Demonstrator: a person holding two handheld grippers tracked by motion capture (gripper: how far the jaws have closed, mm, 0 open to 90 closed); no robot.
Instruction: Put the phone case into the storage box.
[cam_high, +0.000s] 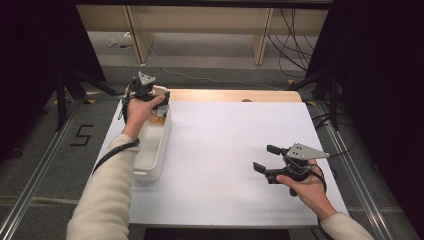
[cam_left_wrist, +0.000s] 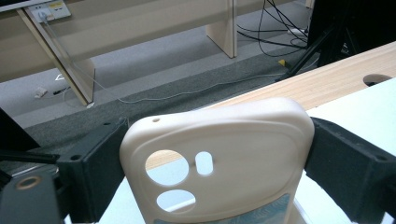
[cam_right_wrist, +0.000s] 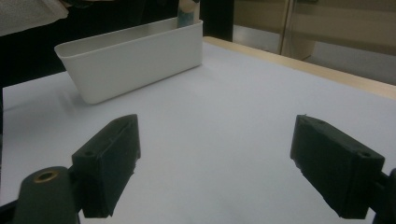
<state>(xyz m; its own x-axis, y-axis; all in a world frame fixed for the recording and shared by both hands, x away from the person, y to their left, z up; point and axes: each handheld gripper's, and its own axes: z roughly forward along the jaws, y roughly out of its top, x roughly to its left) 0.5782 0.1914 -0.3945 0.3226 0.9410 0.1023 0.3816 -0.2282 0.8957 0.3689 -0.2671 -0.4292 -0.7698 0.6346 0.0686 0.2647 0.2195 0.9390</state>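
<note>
White sheeting covers the table (cam_high: 225, 150), with a bare wooden strip along its far edge and grey floor with loose cables beyond.

Progress, as judged: the phone case (cam_left_wrist: 219, 158) is gripped and held above the far end of the white bin (cam_high: 155, 145), which stands along the left edge of the table. It has not been released; lowering it into the bin and letting go appear to remain.

Left gripper (cam_high: 147, 95): jaws spread wide, pressed against the two side edges of the cream case. The case stands upright between them, camera cut-outs facing the left gripper view. A blue-printed item shows at its lower edge; what it is cannot be told.

Right gripper (cam_high: 272, 162): jaws wide apart, nothing between them, over bare sheeting at the near right, well apart from the bin.
</note>
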